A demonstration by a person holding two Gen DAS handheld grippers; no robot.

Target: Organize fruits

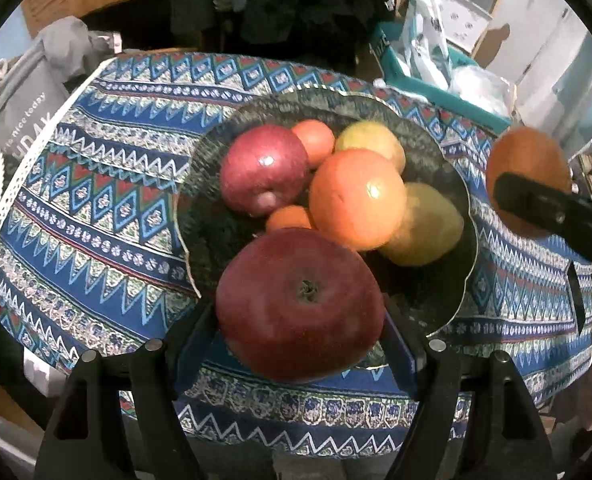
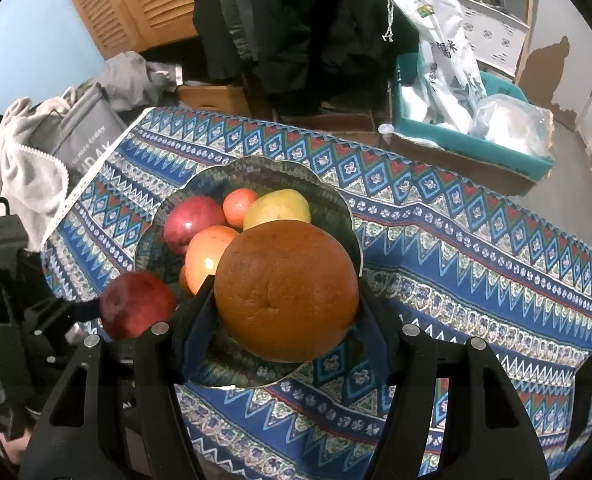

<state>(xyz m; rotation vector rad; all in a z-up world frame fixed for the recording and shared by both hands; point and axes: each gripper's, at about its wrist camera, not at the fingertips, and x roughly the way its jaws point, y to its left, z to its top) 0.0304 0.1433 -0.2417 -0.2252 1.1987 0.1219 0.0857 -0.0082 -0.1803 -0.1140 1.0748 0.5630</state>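
My left gripper (image 1: 300, 312) is shut on a large red apple (image 1: 300, 304), held just over the near rim of the dark scalloped bowl (image 1: 428, 292). The bowl holds several fruits: a second red apple (image 1: 261, 170), a big orange (image 1: 356, 196), two yellow-green pears (image 1: 428, 228) and small tangerines (image 1: 315, 140). My right gripper (image 2: 285, 304) is shut on a dull brown orange (image 2: 285, 292), above the bowl's (image 2: 336, 208) near right side. That orange (image 1: 526, 168) appears at the right in the left wrist view, and the held apple (image 2: 135, 304) at the left in the right wrist view.
The bowl stands on a blue patterned tablecloth (image 1: 107, 208) over a small table. Behind the table are a teal box (image 2: 476, 144) with plastic bags, a grey bag (image 2: 79, 136) with cloth, cardboard boxes and dark hanging clothes.
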